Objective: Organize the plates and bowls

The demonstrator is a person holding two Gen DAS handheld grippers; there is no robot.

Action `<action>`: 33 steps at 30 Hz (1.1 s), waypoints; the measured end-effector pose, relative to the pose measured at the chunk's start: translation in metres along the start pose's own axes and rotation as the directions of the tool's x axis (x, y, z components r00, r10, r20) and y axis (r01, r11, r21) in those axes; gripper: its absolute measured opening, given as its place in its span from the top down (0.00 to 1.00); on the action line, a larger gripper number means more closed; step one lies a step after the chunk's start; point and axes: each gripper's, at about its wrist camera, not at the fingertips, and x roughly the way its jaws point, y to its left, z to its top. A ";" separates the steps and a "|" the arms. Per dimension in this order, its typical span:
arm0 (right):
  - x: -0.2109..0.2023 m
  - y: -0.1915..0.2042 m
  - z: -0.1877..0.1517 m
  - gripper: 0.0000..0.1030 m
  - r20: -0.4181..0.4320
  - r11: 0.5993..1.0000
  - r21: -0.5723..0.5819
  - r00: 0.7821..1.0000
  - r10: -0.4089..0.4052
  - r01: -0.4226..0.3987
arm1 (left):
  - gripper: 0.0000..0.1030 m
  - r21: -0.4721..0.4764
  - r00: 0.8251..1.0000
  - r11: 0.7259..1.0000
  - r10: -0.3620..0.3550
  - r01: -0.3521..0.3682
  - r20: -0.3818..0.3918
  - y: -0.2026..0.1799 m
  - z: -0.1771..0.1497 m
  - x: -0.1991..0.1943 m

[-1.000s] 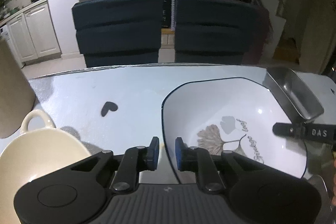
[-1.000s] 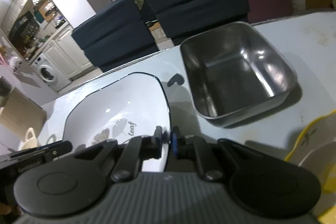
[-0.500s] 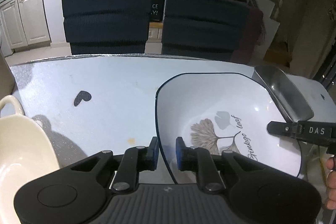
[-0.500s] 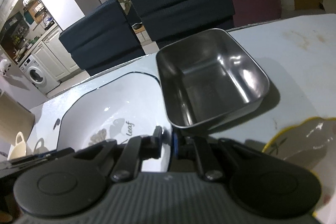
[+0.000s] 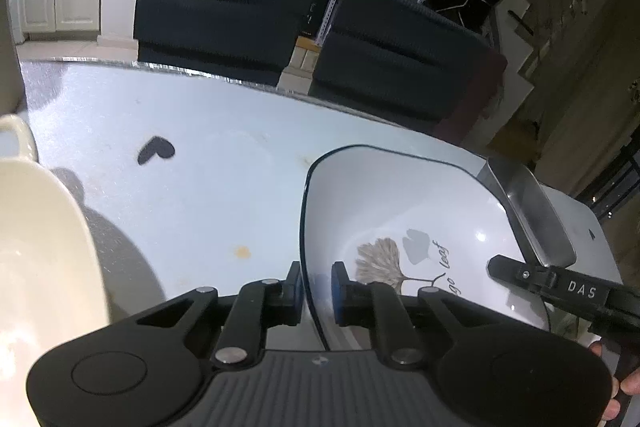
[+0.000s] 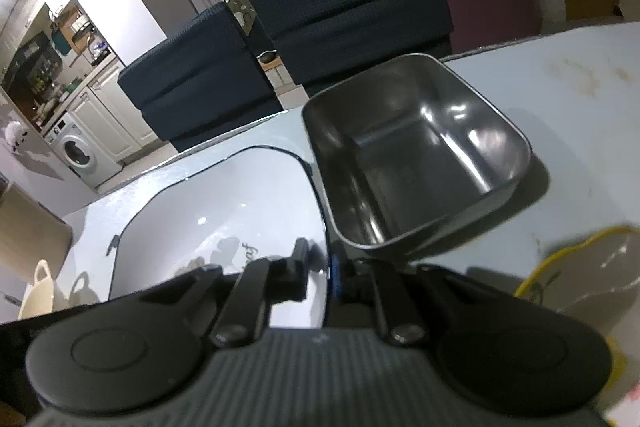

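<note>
Tilted and carried rightward since a second ago, the white leaf plate (image 5: 404, 211) hangs between both tools, left tool (image 5: 316, 287) and right tool (image 6: 318, 267) each pinching opposite rims; its far edge overlaps the steel tray (image 6: 420, 151).

White leaf plate, steel tray, cream dish, yellow-rimmed dish, all sitting on the pale table.

I am seeing the white plate (image 5: 404, 211) with its thin dark rim and a ginkgo-leaf print with script lettering; it is tilting slightly, and its far right edge is running against or just under the steel tray (image 6: 416, 151); I cannot tell which. That tray is rectangular, deep, shiny, standing upright and holding nothing. A cream dish (image 5: 44, 243) with a loop handle is sitting well apart, off to the plate's left. A yellow-rimmed dish (image 6: 580, 271) is lying near the tray's near corner, blurred.
</note>
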 end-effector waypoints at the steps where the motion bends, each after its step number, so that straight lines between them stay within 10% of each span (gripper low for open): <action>1: -0.001 0.002 -0.001 0.87 0.006 1.000 -0.017 1.000 -0.001 0.001 | 0.85 0.010 1.000 1.000 0.011 -0.012 0.006 -0.002 0.002 -0.002; 20: -0.099 0.041 0.013 0.88 0.145 0.987 -0.155 0.987 0.068 -0.045 | 0.88 0.095 0.979 0.995 -0.005 -0.015 0.202 -0.039 0.016 -0.135; 33: -0.225 0.058 -0.032 0.87 0.193 0.969 -0.244 0.978 0.076 -0.027 | 0.86 0.146 0.965 0.989 -0.051 0.014 0.256 -0.062 -0.056 -0.249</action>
